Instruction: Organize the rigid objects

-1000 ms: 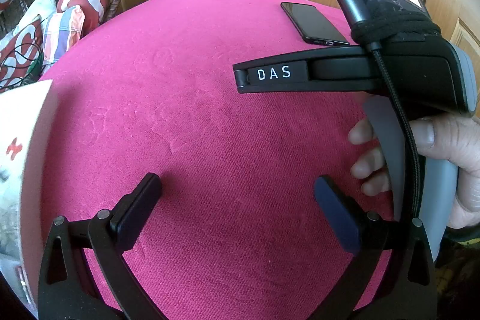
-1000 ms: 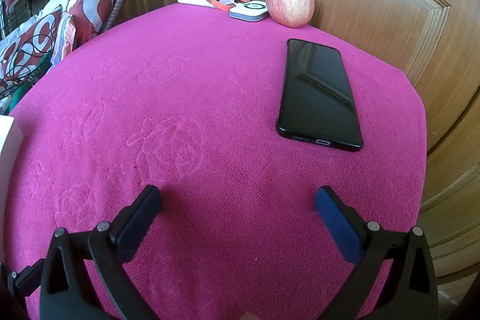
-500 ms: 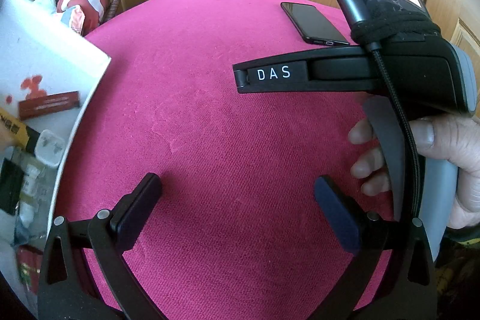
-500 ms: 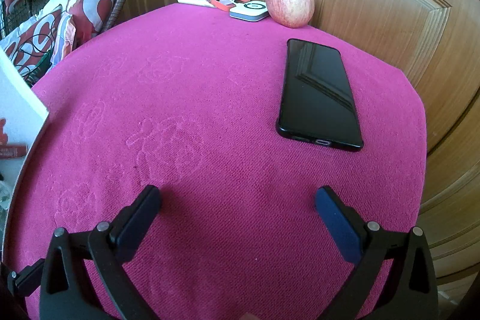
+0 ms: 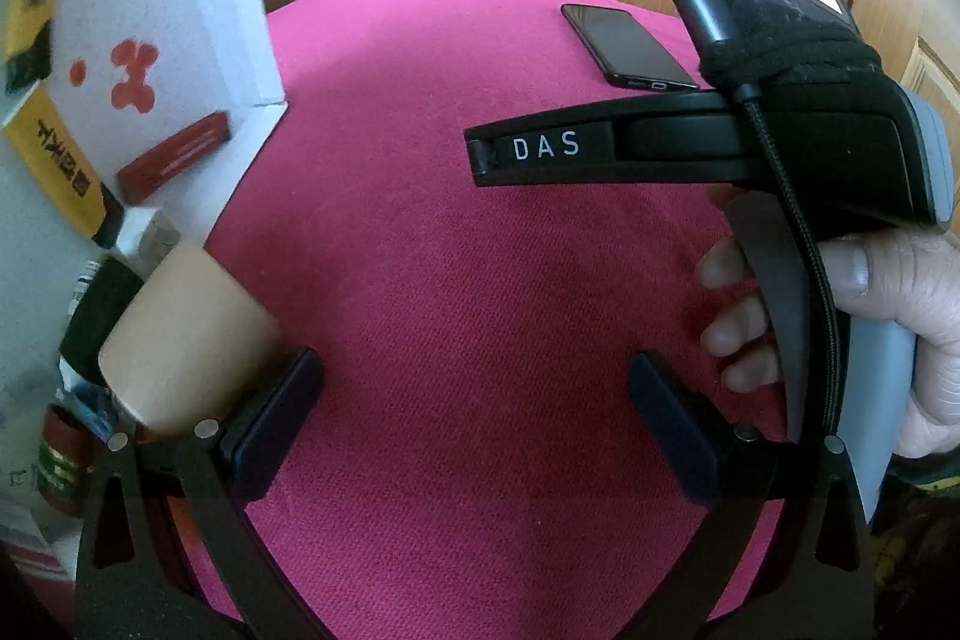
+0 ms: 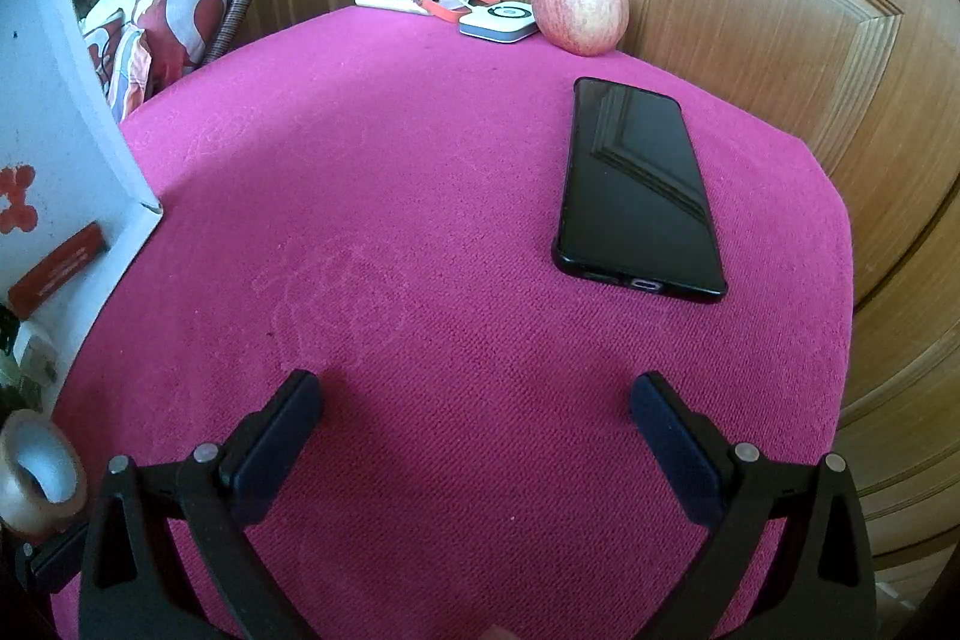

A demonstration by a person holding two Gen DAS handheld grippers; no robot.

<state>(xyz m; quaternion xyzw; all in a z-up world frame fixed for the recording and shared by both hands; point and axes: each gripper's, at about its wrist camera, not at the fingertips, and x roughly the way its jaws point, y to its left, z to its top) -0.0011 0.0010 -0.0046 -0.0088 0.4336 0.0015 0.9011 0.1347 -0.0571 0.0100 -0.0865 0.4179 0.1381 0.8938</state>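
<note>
My left gripper and right gripper both hover wide apart and empty over a pink-covered table. At its left edge a white box tips up, with a roll of tape and other small items by it. Near the right edge lies a black phone; an apple sits at the far edge. Nothing looks sorted yet, I judge.

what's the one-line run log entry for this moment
left hand-held gripper open, empty | right hand-held gripper open, empty | white box and tape roll at left edge | phone untouched
</note>
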